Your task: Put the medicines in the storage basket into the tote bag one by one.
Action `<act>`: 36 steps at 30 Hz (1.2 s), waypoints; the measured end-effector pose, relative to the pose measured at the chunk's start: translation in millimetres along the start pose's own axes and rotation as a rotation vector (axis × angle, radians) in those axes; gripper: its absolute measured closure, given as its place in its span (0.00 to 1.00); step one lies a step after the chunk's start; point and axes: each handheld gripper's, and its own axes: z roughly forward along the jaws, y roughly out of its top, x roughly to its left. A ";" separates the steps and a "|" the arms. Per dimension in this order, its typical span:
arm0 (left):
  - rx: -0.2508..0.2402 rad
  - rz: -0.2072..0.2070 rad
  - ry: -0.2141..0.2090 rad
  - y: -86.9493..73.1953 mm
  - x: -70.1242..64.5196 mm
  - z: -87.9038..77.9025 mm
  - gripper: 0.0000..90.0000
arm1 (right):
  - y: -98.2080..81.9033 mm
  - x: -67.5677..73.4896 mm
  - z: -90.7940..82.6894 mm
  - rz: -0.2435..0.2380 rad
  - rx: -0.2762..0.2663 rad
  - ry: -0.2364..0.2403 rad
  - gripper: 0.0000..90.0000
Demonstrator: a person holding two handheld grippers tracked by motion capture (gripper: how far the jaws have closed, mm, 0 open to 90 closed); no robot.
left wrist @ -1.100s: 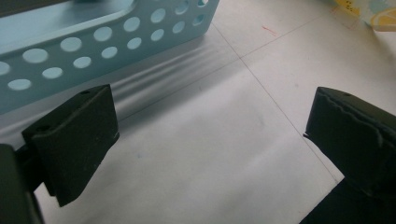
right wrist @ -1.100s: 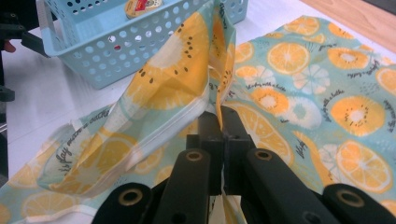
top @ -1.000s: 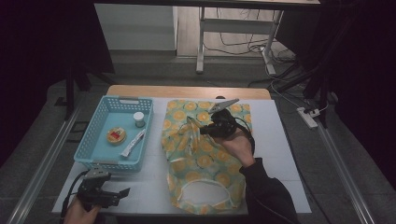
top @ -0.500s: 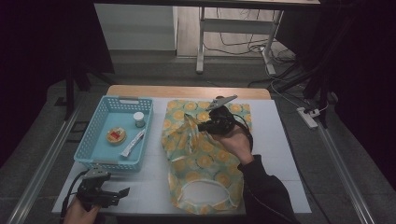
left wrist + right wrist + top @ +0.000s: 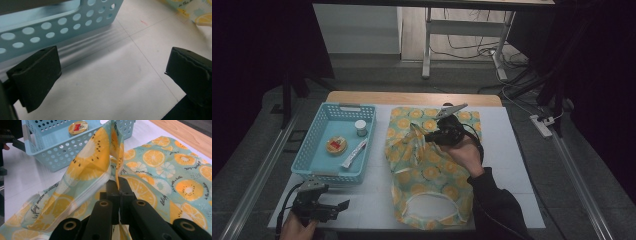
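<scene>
Right tool (image 5: 117,186) on lifted cloth (image 5: 87,167)

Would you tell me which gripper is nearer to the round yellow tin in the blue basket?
The left. The left gripper rests open just outside the blue basket holding the round yellow tin; the right gripper pinches the lemon-print cloth beyond the basket's far side.

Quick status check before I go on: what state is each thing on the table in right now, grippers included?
Right gripper: shut on the bag's fabric, lifting a fold.
Left gripper: open, nothing between its jaws, near the basket.
Bag: mostly flat on the table, one part pinched up.
Basket: upright, holding three items.
Round tin: lying flat in the basket.
Small jar: upright.
Tube: lying down.
</scene>
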 end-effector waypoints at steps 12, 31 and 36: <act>-0.012 -0.018 -0.009 -0.8 2.7 -4.4 0.00 | -1.2 0.0 -0.8 -0.007 -0.002 -0.003 1.00; -0.063 -0.006 -0.068 3.4 5.5 -16.7 0.00 | -2.1 -1.5 -0.3 -0.009 0.003 0.004 1.00; -0.073 0.012 -0.083 4.6 5.6 -20.5 0.00 | -2.9 -3.1 -0.9 -0.006 0.002 0.005 1.00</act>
